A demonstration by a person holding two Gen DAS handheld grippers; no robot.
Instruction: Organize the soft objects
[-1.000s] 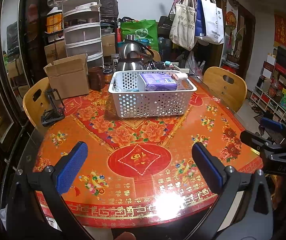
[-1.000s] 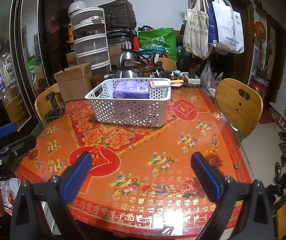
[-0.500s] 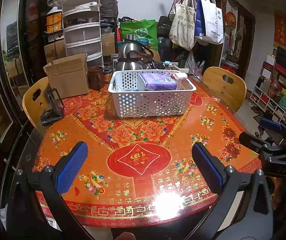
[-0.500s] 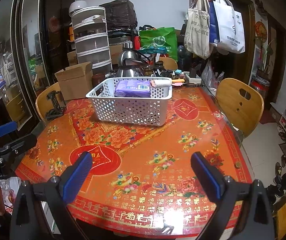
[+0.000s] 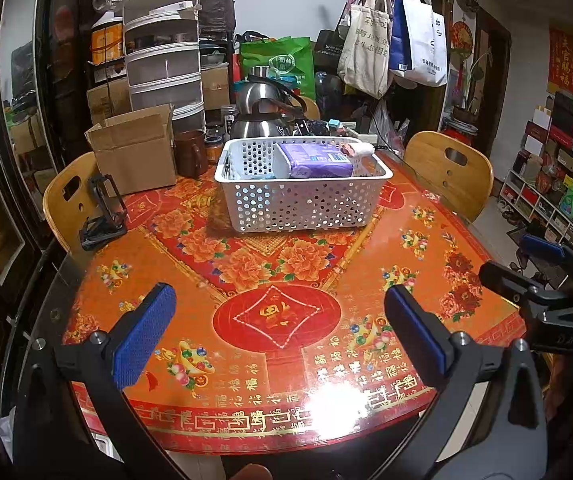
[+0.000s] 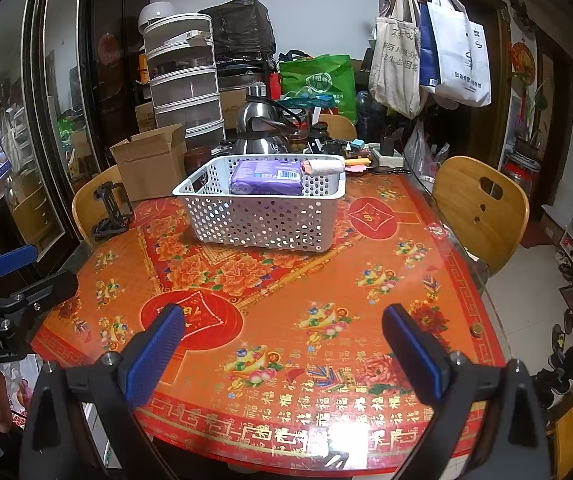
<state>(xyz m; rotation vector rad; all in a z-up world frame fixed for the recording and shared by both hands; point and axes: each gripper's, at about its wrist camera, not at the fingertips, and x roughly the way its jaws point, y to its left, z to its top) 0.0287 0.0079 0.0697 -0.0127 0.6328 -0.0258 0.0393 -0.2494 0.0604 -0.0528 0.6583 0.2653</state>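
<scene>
Cluttered shelves, hanging tote bags (image 5: 370, 40) and a stack of drawers (image 6: 184, 84) crowd the upper half of both views, behind a round tabletop (image 5: 286, 320) covered in red and orange print. Above centre stands a white perforated basket (image 5: 302, 196), and the soft objects sit inside it: a purple soft pack (image 5: 318, 160) with a pale rolled piece (image 6: 322, 167) lying on the rim at the upper right. Gathered in one container, they look already sorted, which would explain why the printed surface in front of the basket lies bare.

Both tools hang back at the near edge, low in the frame. The left gripper (image 5: 282, 332) has its jaws spread wide with nothing between them; the right gripper (image 6: 284, 350) is equally wide and empty. Each appears in the other's view at the frame edge, so they sit well apart.

Hidden: the basket's left half behind its wall, where something bluish shows unclearly. A cardboard box (image 5: 134, 148) at upper left faces away, contents unseen.
</scene>
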